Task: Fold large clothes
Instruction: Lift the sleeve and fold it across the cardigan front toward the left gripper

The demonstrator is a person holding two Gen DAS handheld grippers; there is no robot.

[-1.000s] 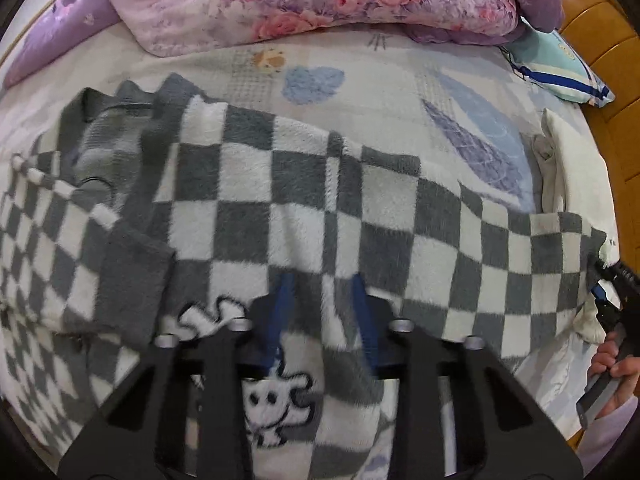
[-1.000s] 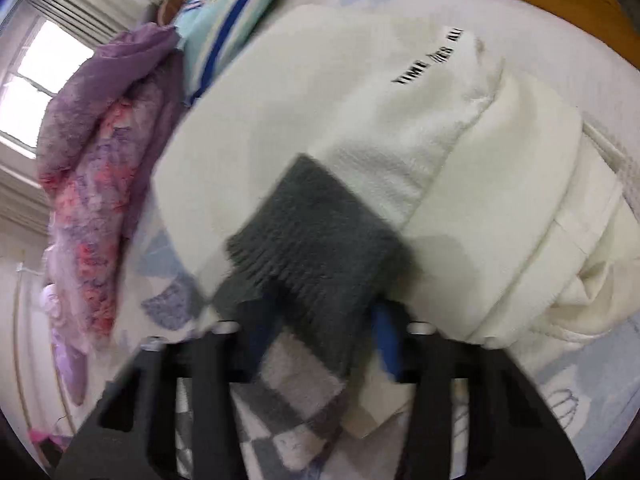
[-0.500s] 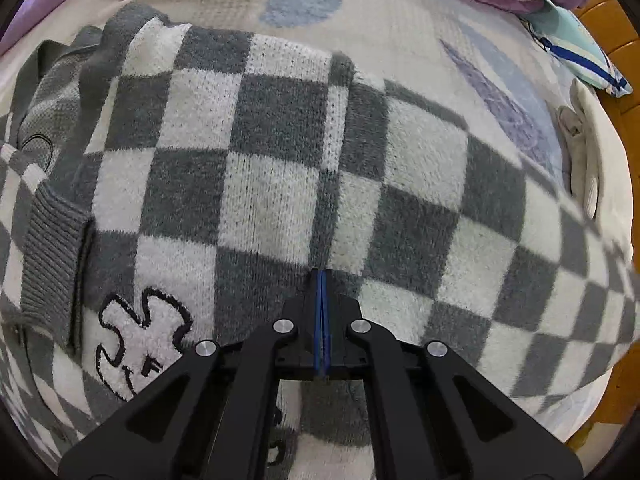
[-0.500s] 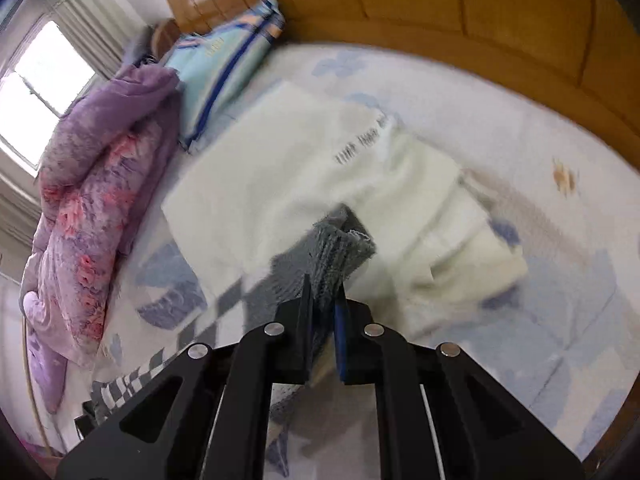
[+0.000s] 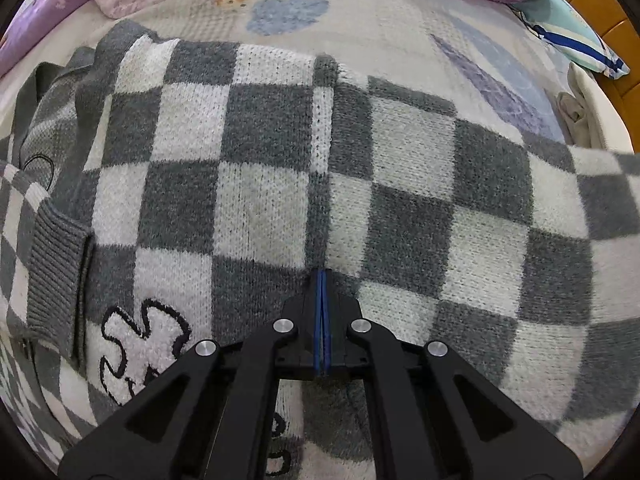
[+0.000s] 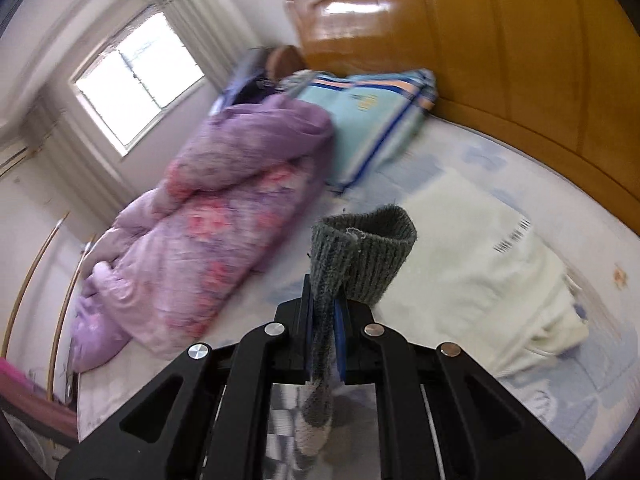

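A grey and white checked knit sweater [image 5: 256,184] lies spread on the bed, with a cartoon patch at the lower left and a ribbed grey cuff [image 5: 56,264] folded across its left side. My left gripper [image 5: 322,280] is shut, its tips pressed on the sweater at the shoulder seam; whether it pinches fabric is not clear. My right gripper [image 6: 324,312] is shut on the sweater's other ribbed grey cuff [image 6: 360,248] and holds it raised above the bed, the checked sleeve hanging below.
A folded cream garment [image 6: 500,272] lies on the bed to the right. A purple floral quilt [image 6: 208,232] and a striped pillow [image 6: 372,120] lie at the far side. A wooden headboard [image 6: 520,60] bounds the bed. The patterned sheet [image 5: 400,24] shows beyond the sweater.
My left gripper closed and dropped onto the sweater near the shoulder seam. My right gripper closed on the sleeve cuff and lifted it up off the cream garment.
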